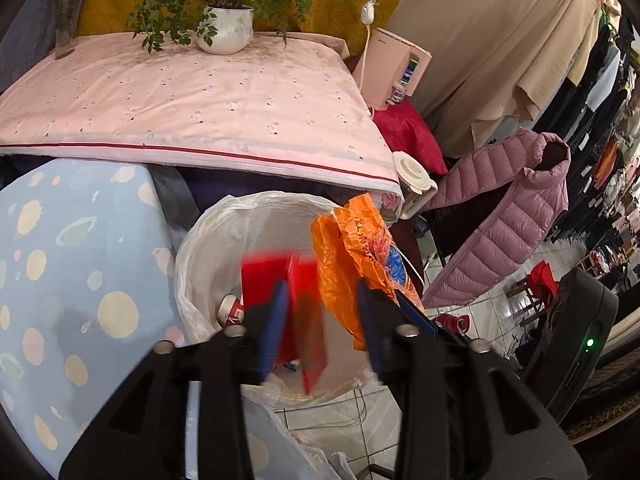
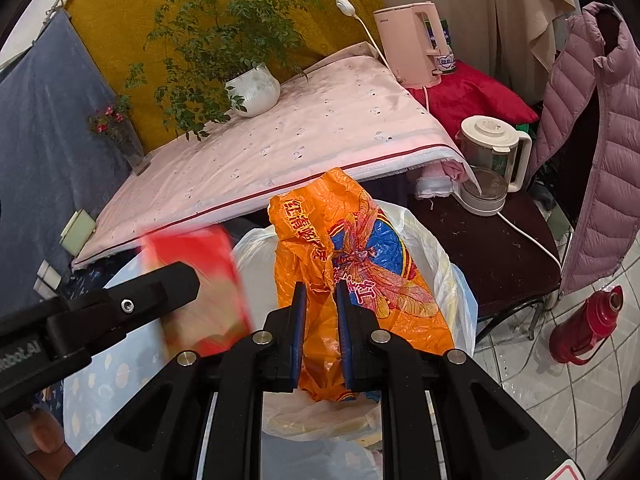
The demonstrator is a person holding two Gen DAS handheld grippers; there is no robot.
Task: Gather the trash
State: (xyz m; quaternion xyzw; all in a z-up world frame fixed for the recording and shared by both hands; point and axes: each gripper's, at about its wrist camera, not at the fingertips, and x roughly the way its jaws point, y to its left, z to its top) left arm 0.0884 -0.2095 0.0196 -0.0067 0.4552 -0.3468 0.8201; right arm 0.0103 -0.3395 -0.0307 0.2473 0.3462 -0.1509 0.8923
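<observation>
Now the left claw (image 1: 322,320) stands apart over the lined bin (image 1: 208,240), the blurred red packet (image 1: 294,304) loose between its fingers, long side pointing down into the bin. Just beside it, the right claw (image 2: 322,332) pinches the orange bag (image 2: 352,256), hanging above the rim, both tilted downward.

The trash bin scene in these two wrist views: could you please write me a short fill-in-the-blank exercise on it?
1. The right gripper is shut on a crumpled ____ plastic bag.
2. The blurred red packet lies between the left gripper's ____ jaws, above the bin.
3. The trash bin is lined with a ____ plastic bag.
4. The potted plant stands in a ____ pot on the pink cloth.

Missing words: orange; open; white; white
</observation>
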